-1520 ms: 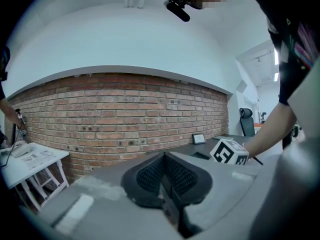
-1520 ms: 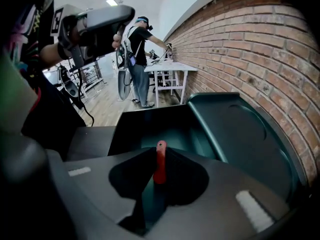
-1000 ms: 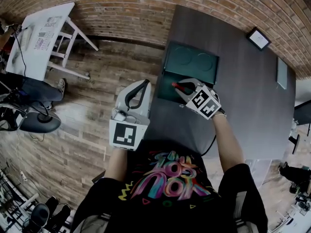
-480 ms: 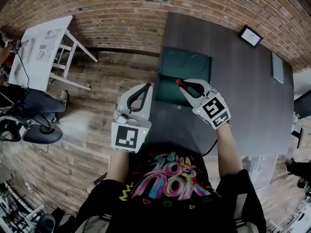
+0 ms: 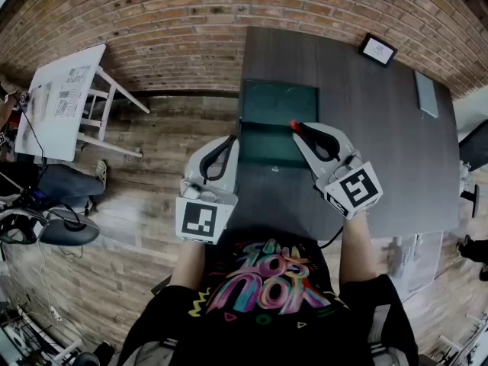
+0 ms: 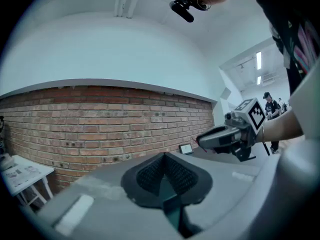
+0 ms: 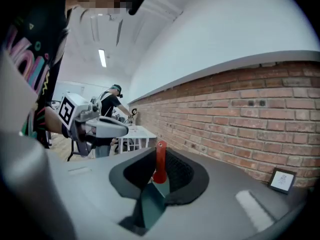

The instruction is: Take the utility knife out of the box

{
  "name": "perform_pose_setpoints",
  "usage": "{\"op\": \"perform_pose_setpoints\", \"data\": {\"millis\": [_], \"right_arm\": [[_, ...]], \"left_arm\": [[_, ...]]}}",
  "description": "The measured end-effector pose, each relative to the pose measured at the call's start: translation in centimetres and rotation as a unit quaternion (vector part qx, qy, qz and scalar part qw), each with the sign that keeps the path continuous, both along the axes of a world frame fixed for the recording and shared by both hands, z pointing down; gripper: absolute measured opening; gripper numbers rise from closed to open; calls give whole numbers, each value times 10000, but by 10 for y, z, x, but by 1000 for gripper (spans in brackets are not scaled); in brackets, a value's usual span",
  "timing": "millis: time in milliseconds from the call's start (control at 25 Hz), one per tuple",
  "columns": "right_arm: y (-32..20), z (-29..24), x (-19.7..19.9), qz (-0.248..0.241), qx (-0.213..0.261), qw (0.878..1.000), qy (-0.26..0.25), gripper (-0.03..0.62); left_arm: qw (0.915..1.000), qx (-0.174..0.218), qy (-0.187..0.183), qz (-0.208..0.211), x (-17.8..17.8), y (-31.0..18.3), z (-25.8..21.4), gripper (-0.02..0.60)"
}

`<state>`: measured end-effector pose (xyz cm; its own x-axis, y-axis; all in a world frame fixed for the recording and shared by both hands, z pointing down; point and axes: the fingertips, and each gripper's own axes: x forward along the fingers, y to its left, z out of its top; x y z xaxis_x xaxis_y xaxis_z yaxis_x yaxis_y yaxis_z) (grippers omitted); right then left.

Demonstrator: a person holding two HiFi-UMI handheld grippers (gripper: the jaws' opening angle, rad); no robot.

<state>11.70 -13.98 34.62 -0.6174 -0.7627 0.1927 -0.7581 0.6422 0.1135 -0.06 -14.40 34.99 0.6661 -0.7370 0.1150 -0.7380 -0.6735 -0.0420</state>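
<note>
My right gripper (image 5: 300,130) is shut on the red utility knife (image 5: 293,125) and holds it in the air over the open dark green box (image 5: 268,149) on the dark table (image 5: 381,151). In the right gripper view the knife (image 7: 160,160) stands upright between the pads. My left gripper (image 5: 228,141) hovers at the table's left edge beside the box, shut with nothing in it; its pads (image 6: 150,173) meet in the left gripper view. There the right gripper (image 6: 200,140) shows at the right, level and clear of the table.
The box's lid (image 5: 280,102) lies open toward the brick wall. A small framed picture (image 5: 378,49) and a flat grey slab (image 5: 425,94) sit at the table's far right. A white table (image 5: 62,90) stands on the wooden floor to the left.
The right gripper has lifted up and to the right with the knife, away from the box's inside, and tilted toward level. The left gripper has risen slightly.
</note>
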Motion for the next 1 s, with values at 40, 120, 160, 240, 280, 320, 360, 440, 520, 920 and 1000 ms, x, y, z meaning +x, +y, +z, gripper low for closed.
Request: {"op": "perform_pose_setpoints", "data": {"millis": [40, 120, 160, 240, 280, 320, 360, 440, 520, 920, 1000], "right_arm": [[3, -8, 4, 66, 86, 9999, -92, 55], [9, -23, 10, 189, 247, 9991, -271, 55], [13, -29, 14, 245, 322, 9985, -356, 55], [19, -40, 20, 346, 456, 9971, -504, 55], [23, -45, 23, 391, 514, 9963, -562, 55], [26, -49, 25, 433, 565, 9956, -608, 55], [29, -52, 28, 475, 609, 9949, -649, 55], [36, -58, 32, 554, 683, 9934, -732, 55], [43, -61, 37, 630, 742, 9919, -819, 55], [69, -64, 54, 973, 837, 9854, -1122, 55], [71, -63, 55, 1002, 839, 9850, -1125, 55]], "left_arm": [[10000, -11, 13, 17, 2, 1, 0, 0], [10000, -11, 23, 57, 5, 3, -1, 0], [10000, -1, 23, 79, 7, 3, -2, 0], [9999, 20, 31, 122, 10, 5, -3, 0], [9999, 27, 36, 141, 11, 6, -4, 0], [9999, 29, 41, 159, 12, 6, -4, 0], [9998, 27, 45, 176, 12, 7, -4, 0], [9998, 18, 58, 204, 14, 8, -4, 0], [9997, 13, 75, 221, 14, 10, -4, 0], [9997, 26, 112, 202, 10, 12, -5, 0], [9997, 42, 109, 205, 9, 12, -5, 0]]}}
